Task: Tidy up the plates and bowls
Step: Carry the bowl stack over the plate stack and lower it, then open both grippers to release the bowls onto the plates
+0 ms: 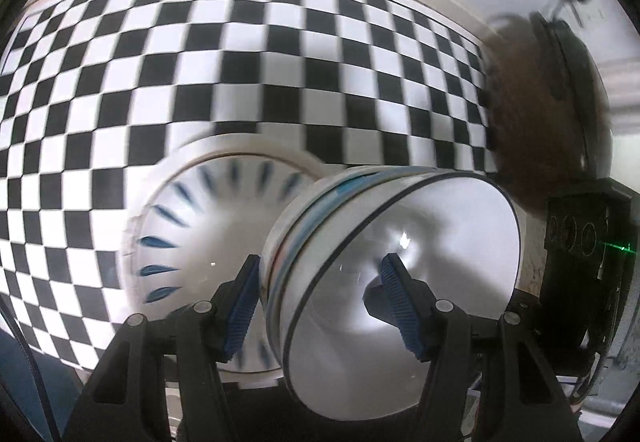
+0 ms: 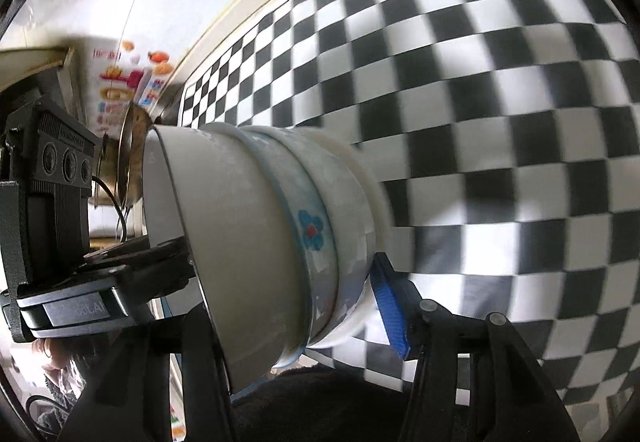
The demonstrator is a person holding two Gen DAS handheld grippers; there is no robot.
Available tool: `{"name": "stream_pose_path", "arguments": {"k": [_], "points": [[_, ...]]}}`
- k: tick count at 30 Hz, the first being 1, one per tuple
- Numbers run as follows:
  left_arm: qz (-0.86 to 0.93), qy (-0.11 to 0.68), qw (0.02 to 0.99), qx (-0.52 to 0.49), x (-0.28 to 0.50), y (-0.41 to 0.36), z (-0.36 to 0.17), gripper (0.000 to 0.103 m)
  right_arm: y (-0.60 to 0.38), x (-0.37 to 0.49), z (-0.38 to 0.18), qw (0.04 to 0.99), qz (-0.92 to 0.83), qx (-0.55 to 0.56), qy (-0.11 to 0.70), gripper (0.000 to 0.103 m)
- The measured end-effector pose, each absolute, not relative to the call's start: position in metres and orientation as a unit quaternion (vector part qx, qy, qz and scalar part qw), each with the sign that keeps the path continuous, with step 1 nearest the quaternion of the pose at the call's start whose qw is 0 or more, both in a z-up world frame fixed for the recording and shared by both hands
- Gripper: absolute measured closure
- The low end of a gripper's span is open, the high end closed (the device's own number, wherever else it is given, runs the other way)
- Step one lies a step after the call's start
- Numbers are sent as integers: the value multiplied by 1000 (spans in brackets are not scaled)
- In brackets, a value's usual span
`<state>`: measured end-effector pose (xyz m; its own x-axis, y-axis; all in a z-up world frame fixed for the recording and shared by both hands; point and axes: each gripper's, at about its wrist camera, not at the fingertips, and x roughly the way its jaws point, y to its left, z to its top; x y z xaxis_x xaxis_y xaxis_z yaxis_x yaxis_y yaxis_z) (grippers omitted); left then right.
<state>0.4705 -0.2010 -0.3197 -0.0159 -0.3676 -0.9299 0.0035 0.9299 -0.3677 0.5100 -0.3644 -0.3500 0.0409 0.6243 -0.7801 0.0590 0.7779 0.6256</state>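
Gripping a stack of nested bowls (image 1: 396,282) on both sides, left gripper (image 1: 320,306) clamped across its wall, right gripper (image 2: 304,306) clamped likewise, checkered tablecloth (image 1: 240,62) beyond the fingers.

bowls (image 2: 256,242): white, blue flower, red ctr | cloth (image 1: 280,62): blk/wht check | plate (image 1: 192,242): white, blue dashes

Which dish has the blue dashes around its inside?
The plate lying flat on the checkered cloth, behind the stack of bowls the left claw holds. The top bowl's inside is plain white with a dark rim line.
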Motion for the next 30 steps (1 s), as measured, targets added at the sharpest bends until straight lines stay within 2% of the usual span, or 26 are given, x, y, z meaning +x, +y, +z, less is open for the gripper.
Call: {"name": "stream_pose_path", "arguments": {"k": [12, 30], "points": [[-93, 705, 685, -158, 465, -144, -344, 45, -305, 527, -381, 652, 226, 226, 688, 57], [-113, 709, 672, -182, 444, -140, -355, 49, -301, 518, -365, 678, 206, 170, 685, 61]]}}
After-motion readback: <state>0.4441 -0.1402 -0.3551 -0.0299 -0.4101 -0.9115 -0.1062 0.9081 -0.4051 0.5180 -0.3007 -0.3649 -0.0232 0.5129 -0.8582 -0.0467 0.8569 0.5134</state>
